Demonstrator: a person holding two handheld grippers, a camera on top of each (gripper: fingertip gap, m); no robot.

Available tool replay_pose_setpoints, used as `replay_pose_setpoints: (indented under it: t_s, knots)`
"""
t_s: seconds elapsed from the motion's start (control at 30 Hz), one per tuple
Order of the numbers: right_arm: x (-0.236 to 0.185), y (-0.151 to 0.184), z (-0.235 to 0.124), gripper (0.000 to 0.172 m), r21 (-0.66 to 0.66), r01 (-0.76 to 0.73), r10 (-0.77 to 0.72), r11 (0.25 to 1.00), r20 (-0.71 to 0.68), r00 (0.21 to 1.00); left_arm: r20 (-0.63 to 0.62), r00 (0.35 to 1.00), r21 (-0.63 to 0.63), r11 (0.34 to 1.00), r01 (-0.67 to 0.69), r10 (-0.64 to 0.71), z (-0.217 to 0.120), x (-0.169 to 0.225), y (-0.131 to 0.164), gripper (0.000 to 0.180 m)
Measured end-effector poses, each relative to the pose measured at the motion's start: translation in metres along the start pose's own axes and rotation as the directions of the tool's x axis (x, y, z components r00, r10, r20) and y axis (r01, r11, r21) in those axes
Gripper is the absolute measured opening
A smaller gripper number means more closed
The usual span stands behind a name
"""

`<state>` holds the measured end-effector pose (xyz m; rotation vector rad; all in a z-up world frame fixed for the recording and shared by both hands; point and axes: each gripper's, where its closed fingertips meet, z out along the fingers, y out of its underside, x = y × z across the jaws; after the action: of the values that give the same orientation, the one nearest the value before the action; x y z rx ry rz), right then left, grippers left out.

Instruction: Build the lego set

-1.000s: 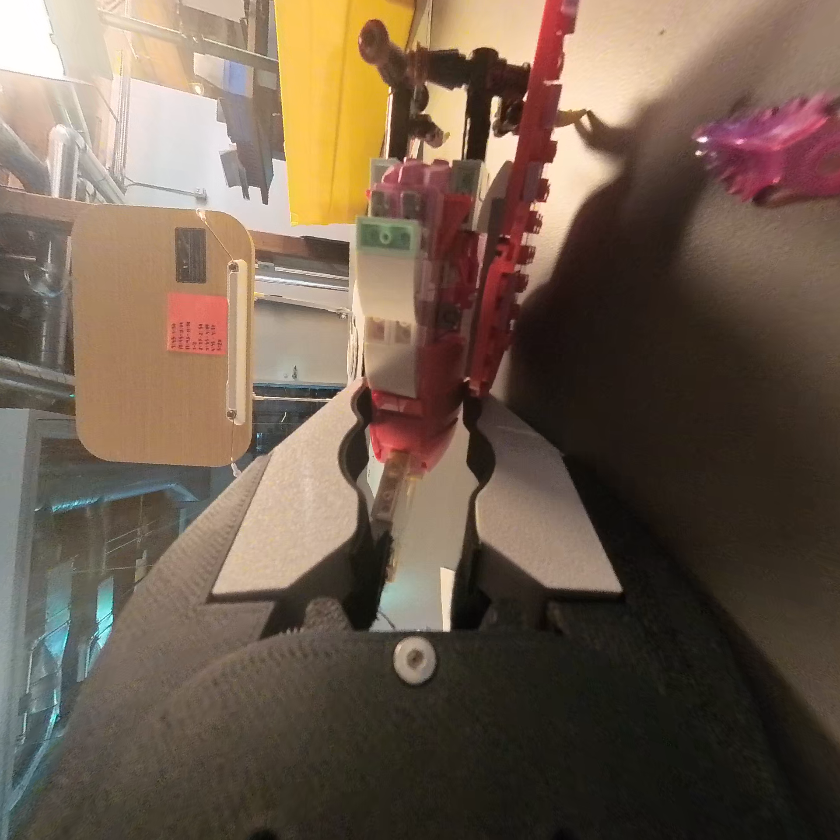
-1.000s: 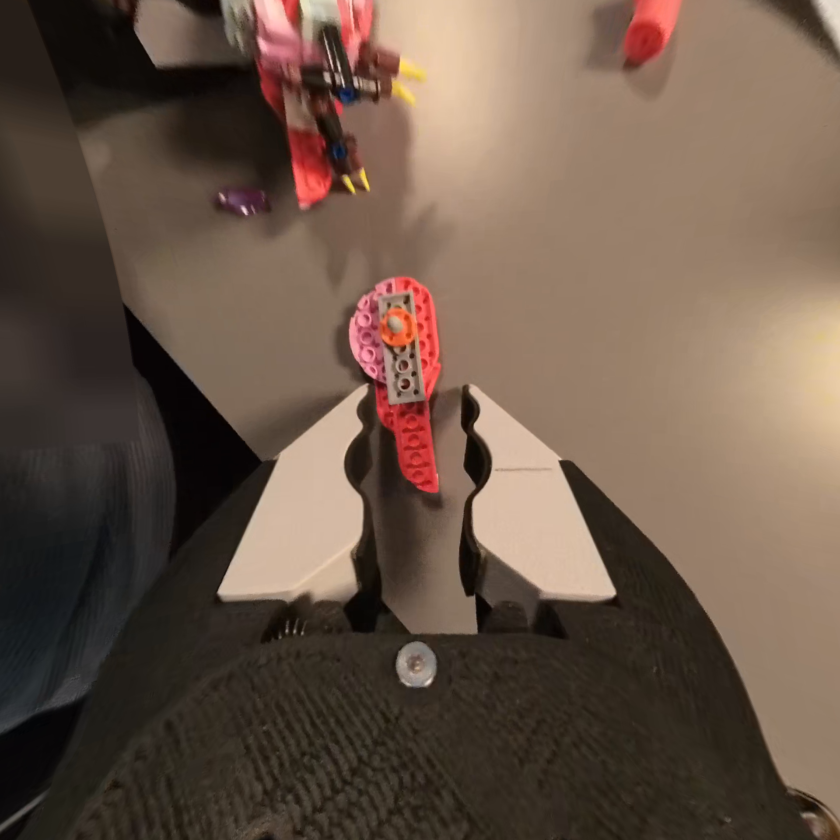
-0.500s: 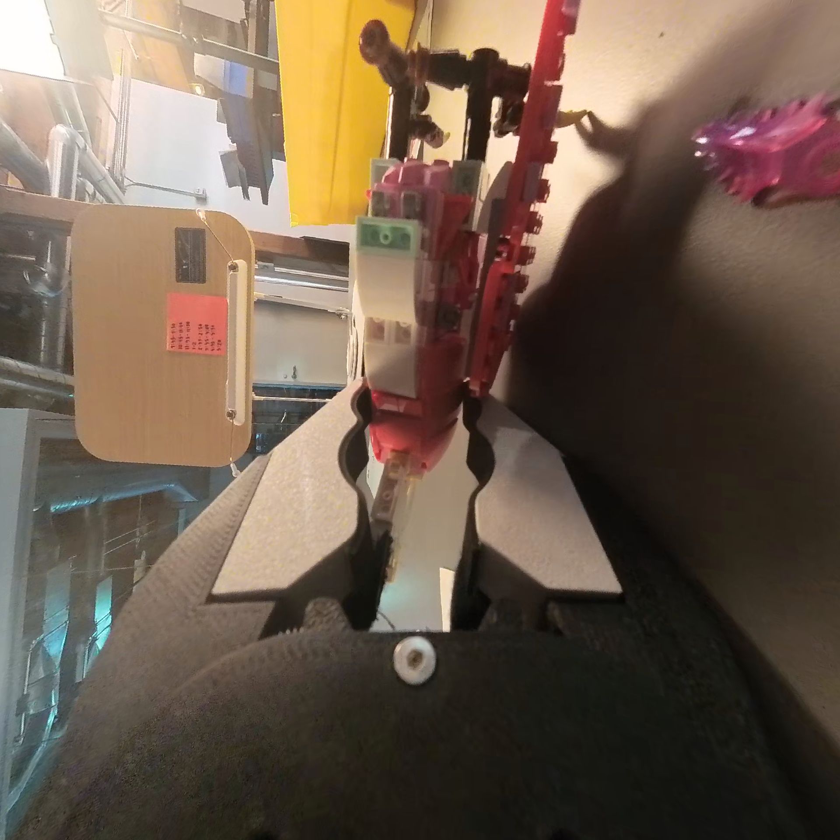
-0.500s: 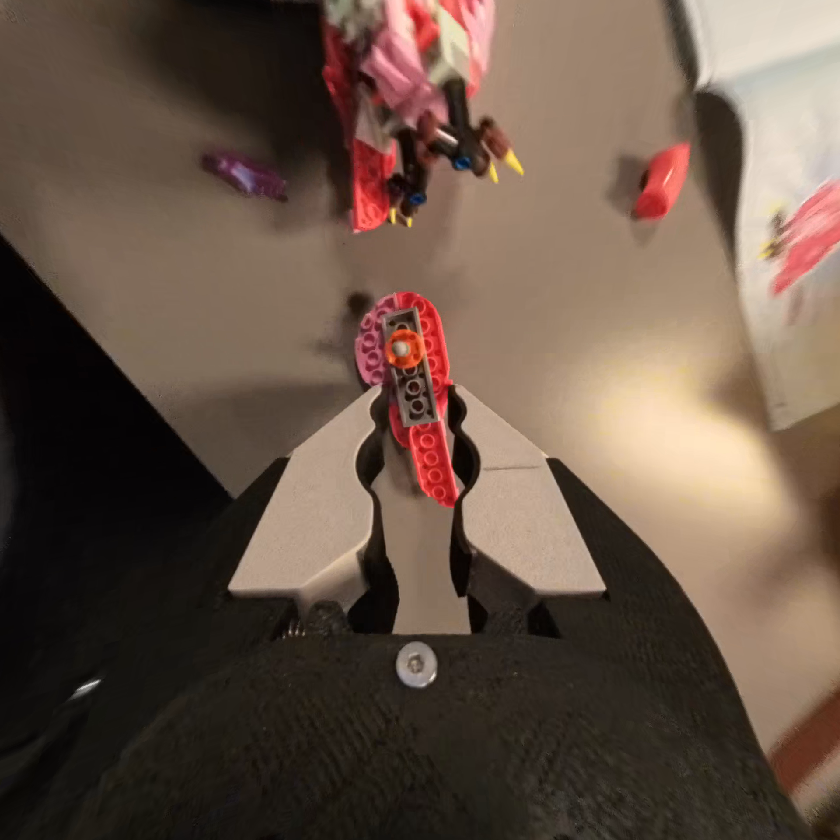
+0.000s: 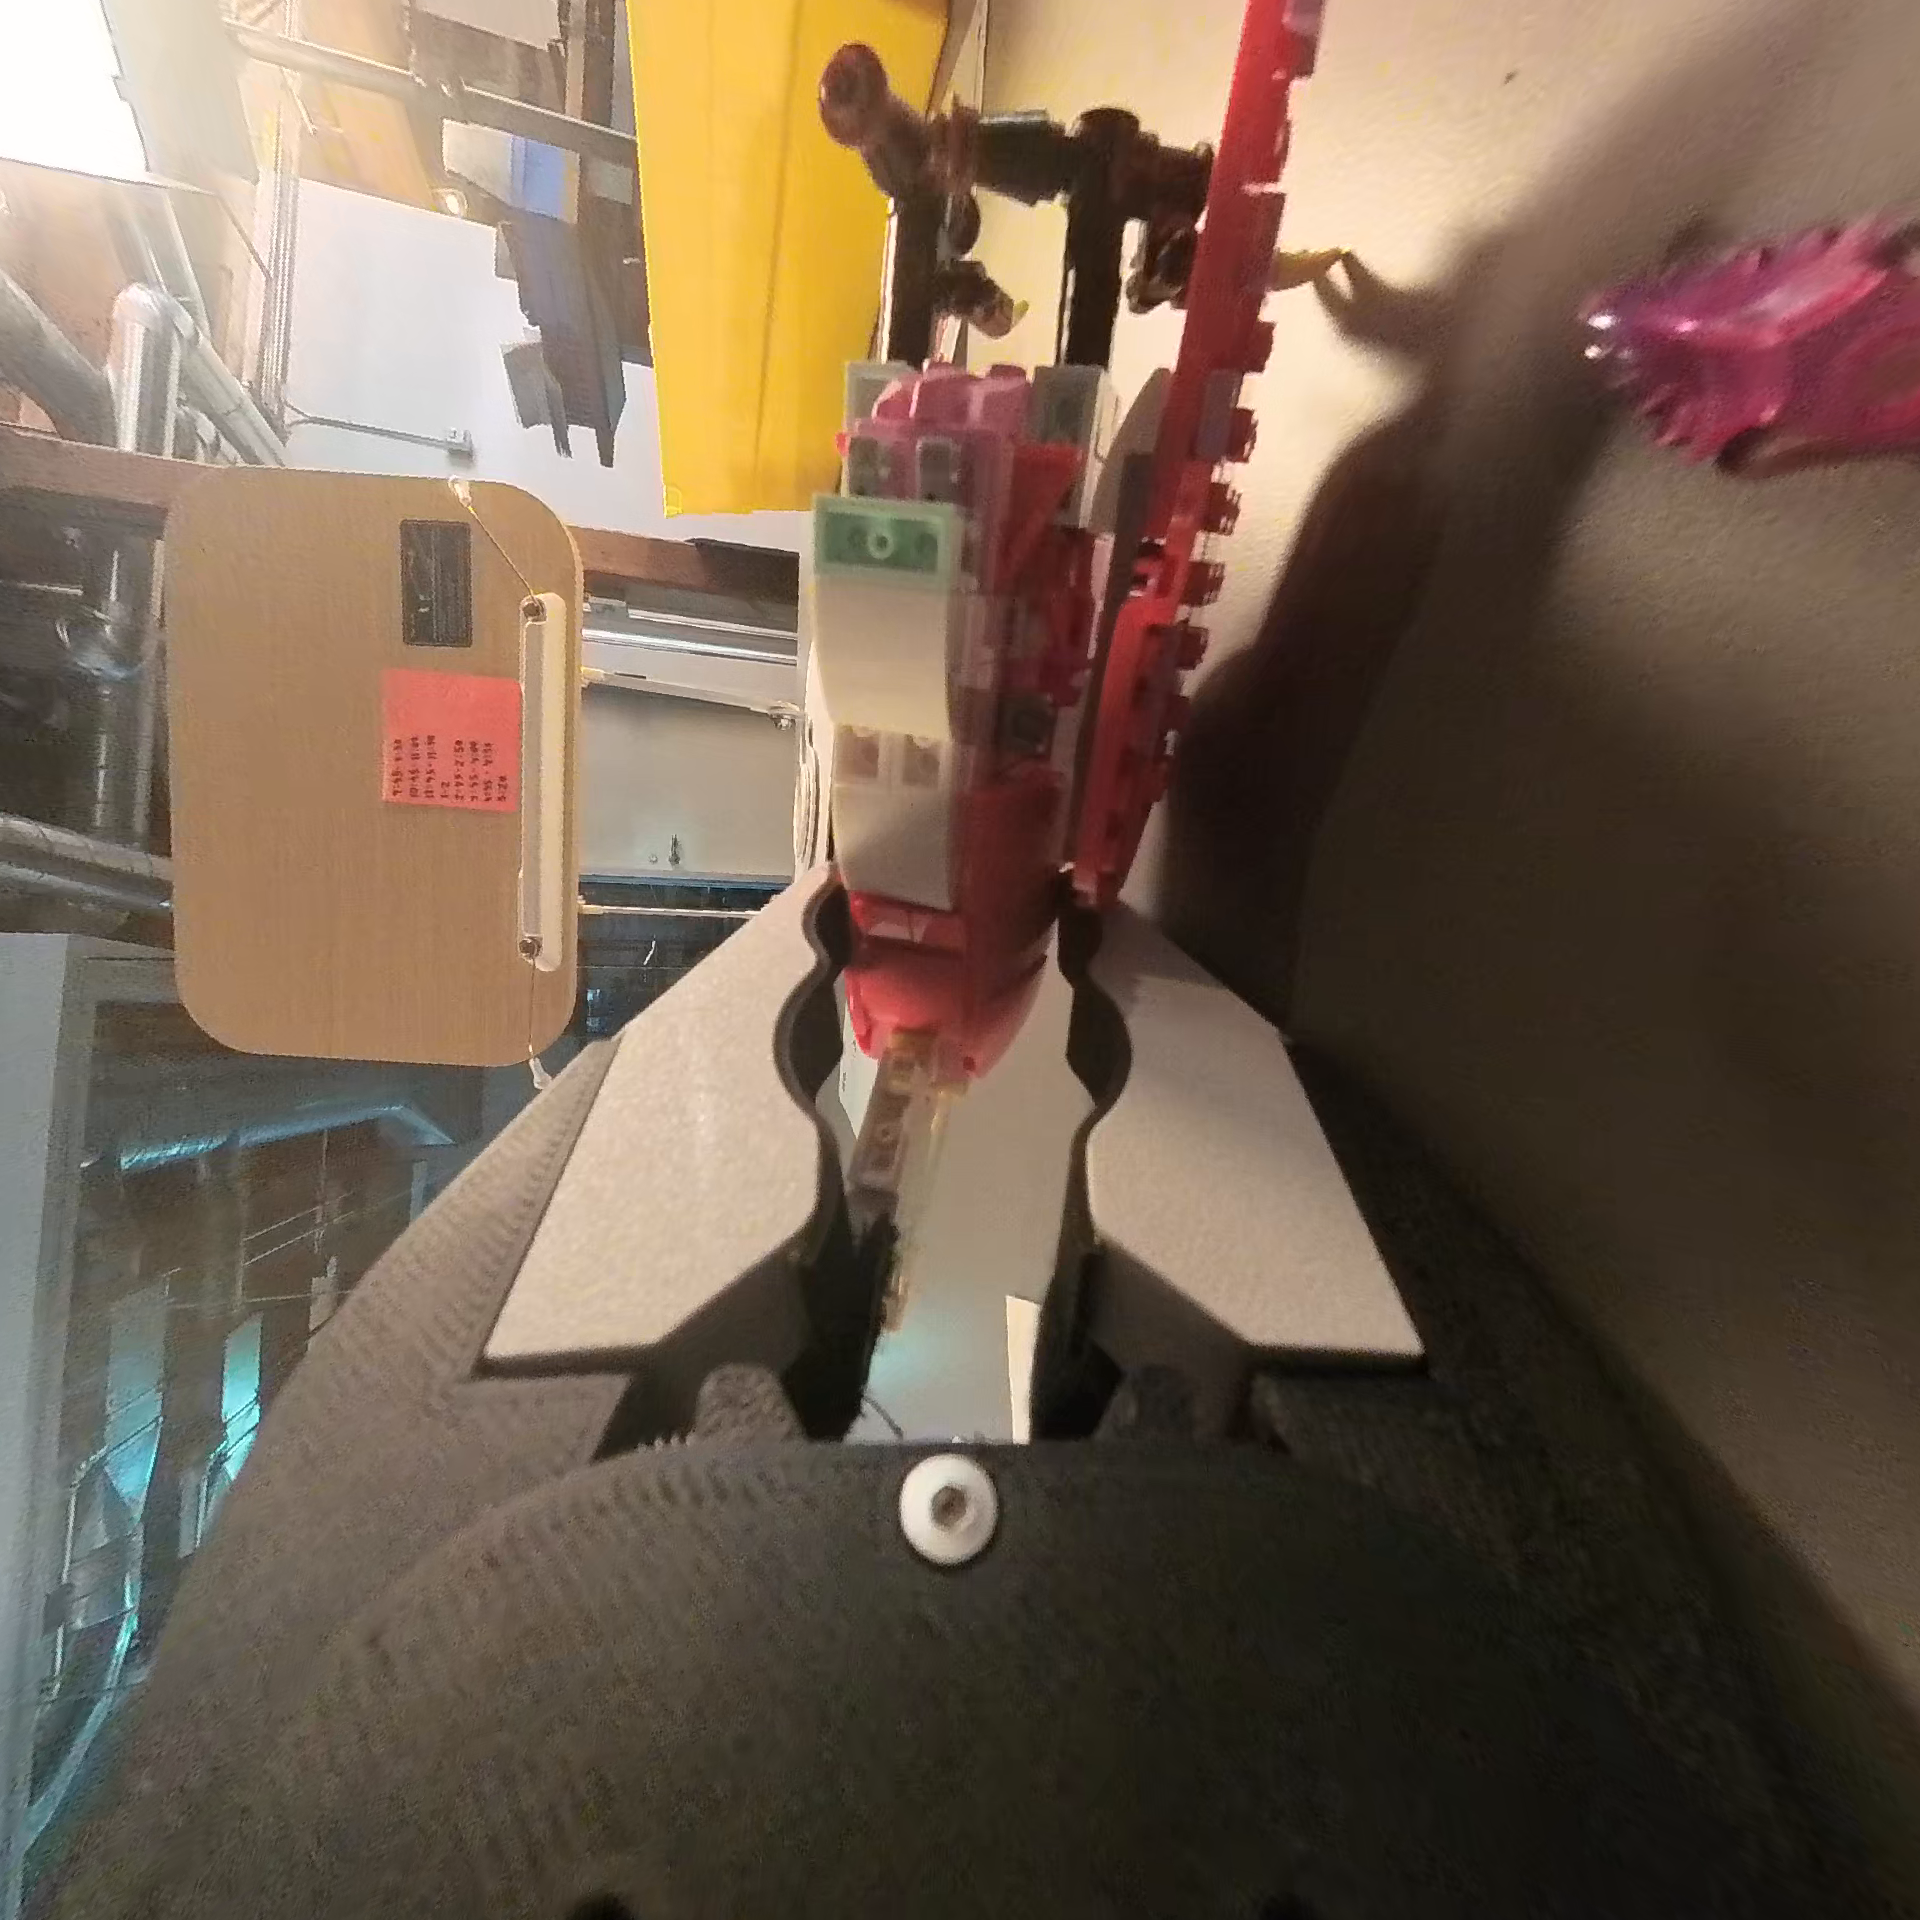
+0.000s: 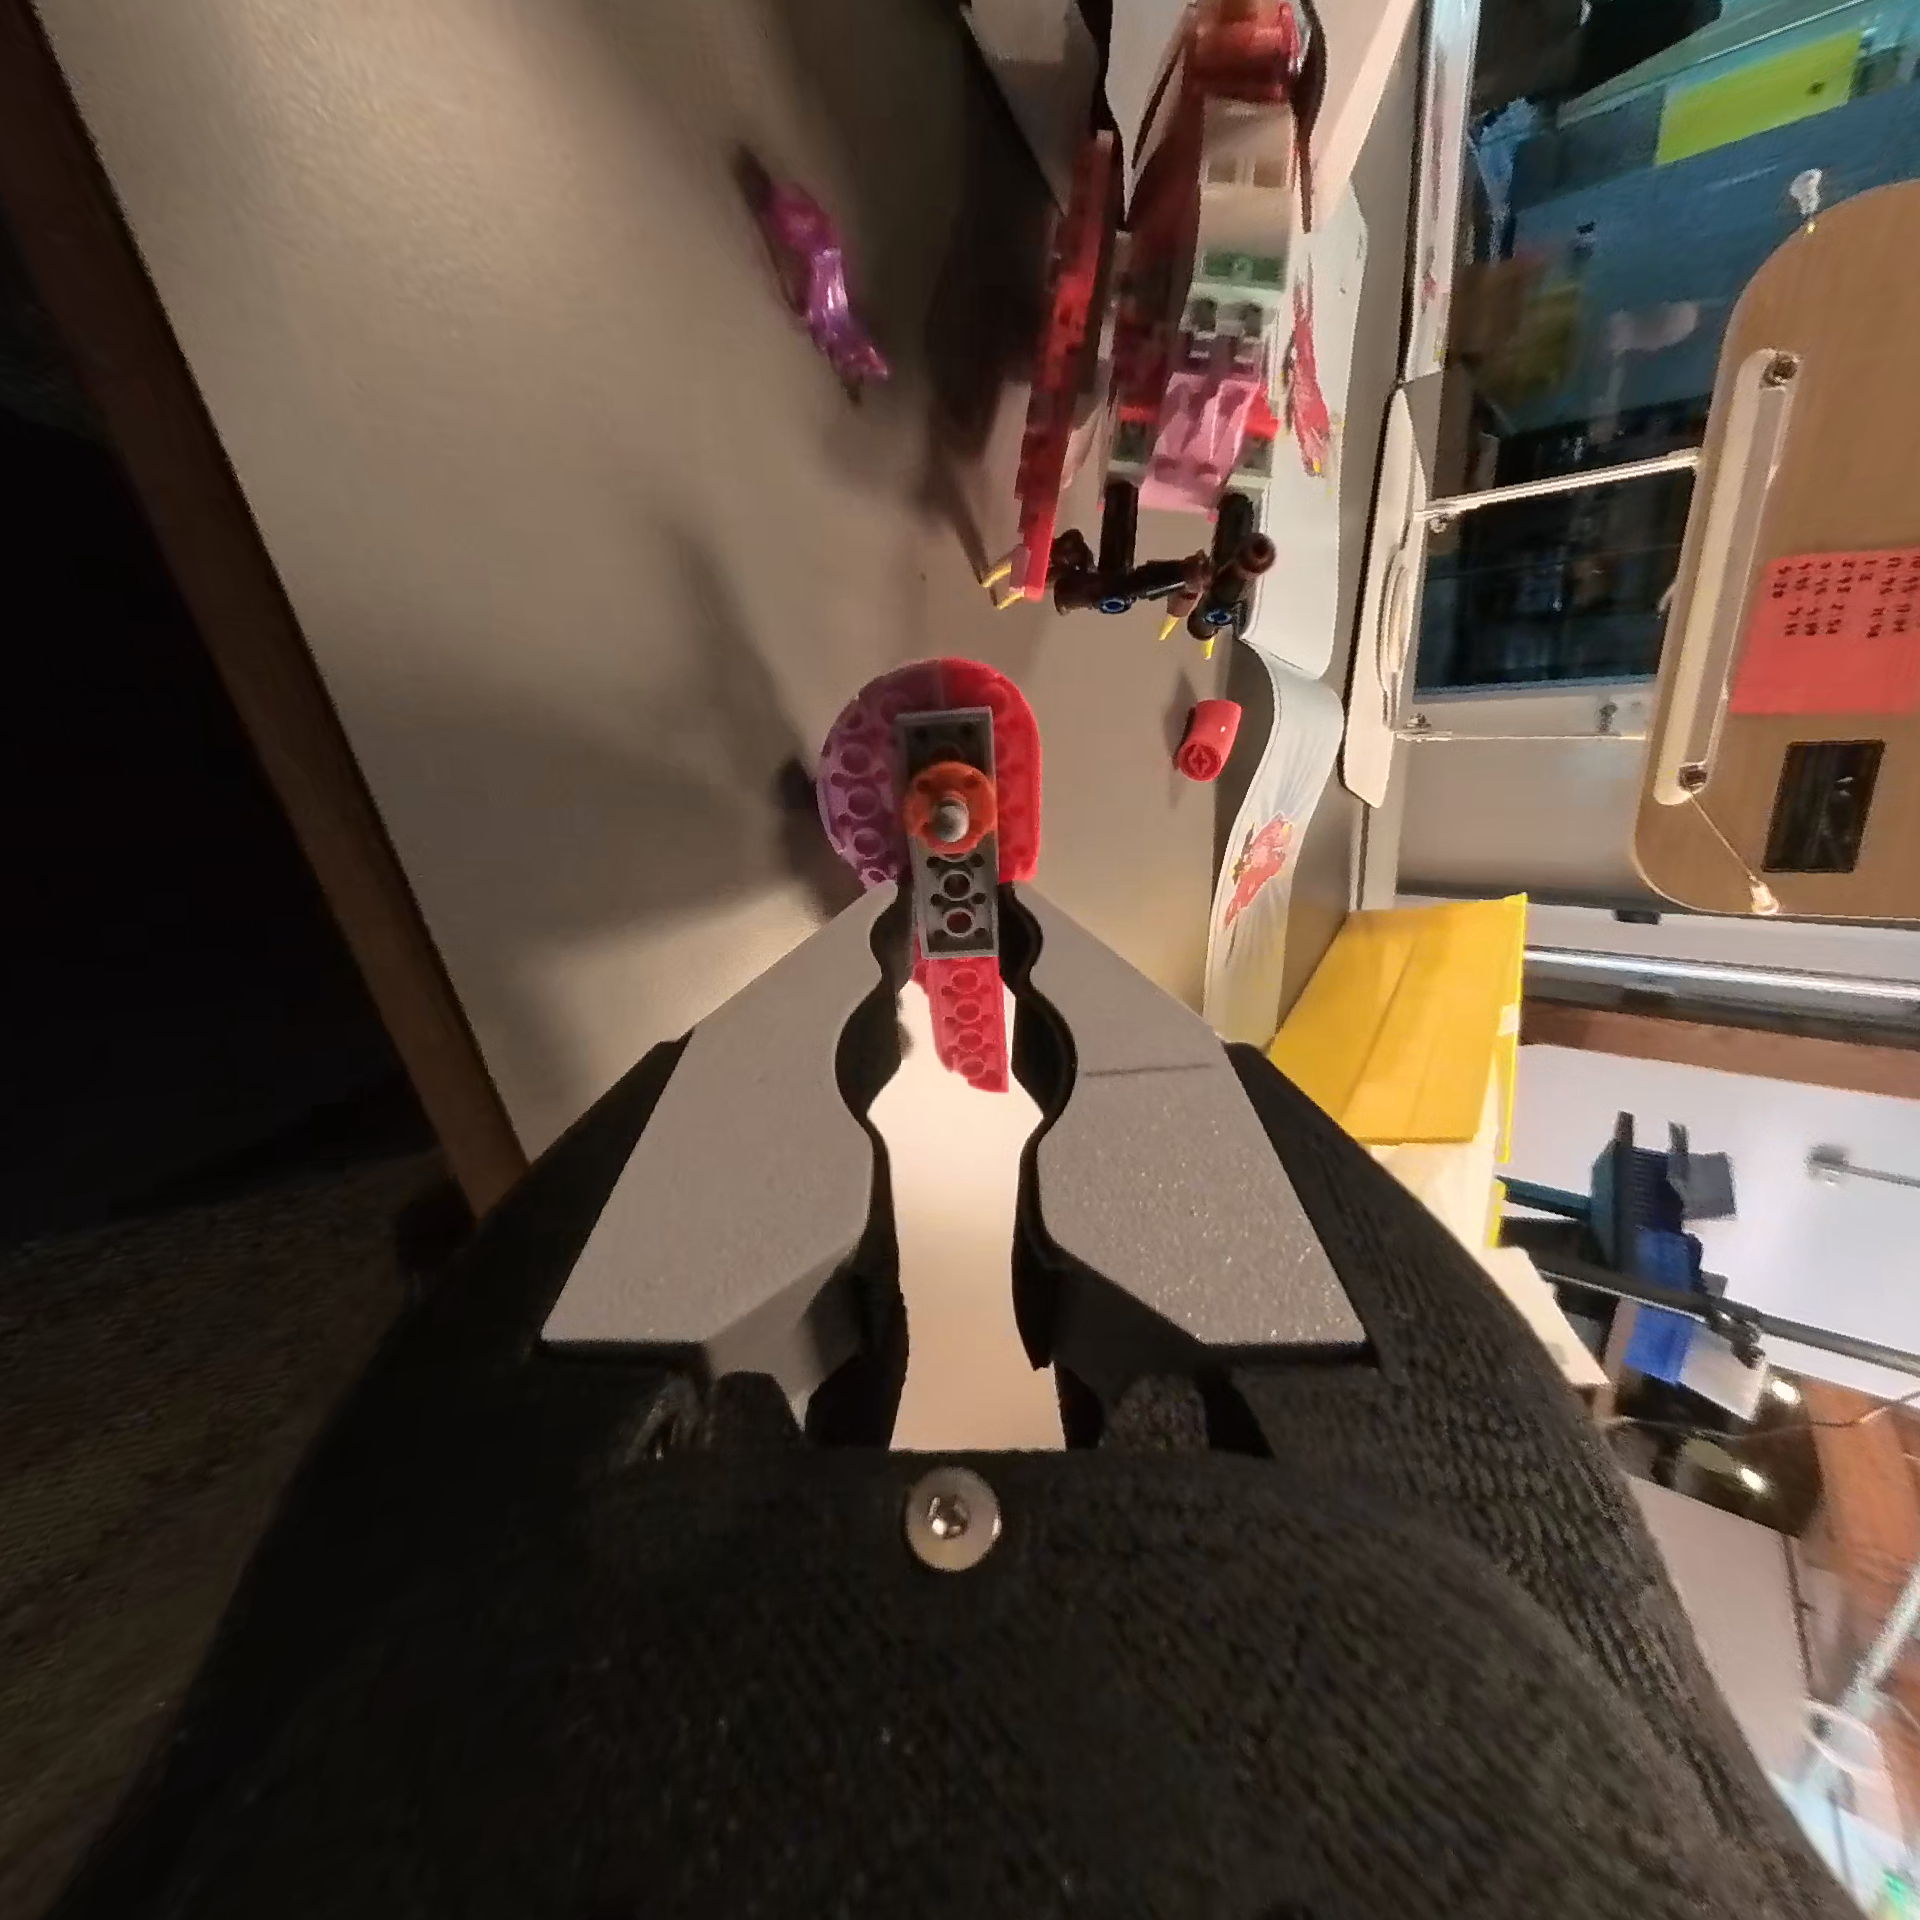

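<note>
Table: pale grey table (image 6: 540, 436), tipped on its side in both wrist views, with a dark brown edge strip at 9 o'clock of the right wrist view.
Loose bits: a clear purple spiky piece (image 6: 821, 275) lies alone on the table at 11 o'clock of the right wrist view; it shows again, blurred, at 2 o'clock of the left wrist view (image 5: 1766, 358). A small red cylinder (image 6: 1207, 740) lies at 1 o'clock of the right claw, near the curled printed booklet (image 6: 1262, 821).
Background: yellow envelope (image 6: 1403, 1018) at 3 o'clock, and a wooden board with a pink sticker (image 5: 353, 758) at 9 o'clock of the left wrist view.
In the way: the brick model's black legs with yellow claws (image 6: 1143, 582) stand at 12 o'clock, just beyond the wing piece.
Left claw: the left claw (image 5: 951, 925) is spread wide and clamped on the red, pink and white brick model (image 5: 956, 675); both fingertips press its red lower end, and the long red studded plate runs up toward 12 o'clock.
Right claw: the right claw (image 6: 956, 914) is drawn in narrow and gripping the red and purple wing piece (image 6: 935, 790); fingertips pinch the grey plate and red tail, the rounded end and orange stud poking out past the tips.
</note>
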<state>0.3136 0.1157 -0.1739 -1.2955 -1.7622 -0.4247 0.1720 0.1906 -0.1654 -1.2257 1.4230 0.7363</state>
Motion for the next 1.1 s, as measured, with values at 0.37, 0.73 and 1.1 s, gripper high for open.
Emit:
replay_pose_setpoints:
  t_s: [0.37,0.73,1.1]
  knots:
    - [-0.011,-0.007,-0.002,0.012,-0.129,-0.551,0.561,0.825,0.318,0.765,0.0,1.0,0.0,1.0,0.0,0.0,0.0,0.0,0.0,0.039]
    - [-0.039,-0.034,-0.027,0.013,-0.256,-0.82,0.824,0.512,0.418,0.384,-0.001,1.0,0.006,1.0,0.002,-0.002,0.001,0.0,0.0,0.039]
    - [-0.022,0.057,-0.063,0.05,-0.26,-0.964,0.997,0.064,-0.013,0.07,-0.002,1.0,0.014,1.0,0.002,-0.002,0.001,0.0,-0.001,0.039]
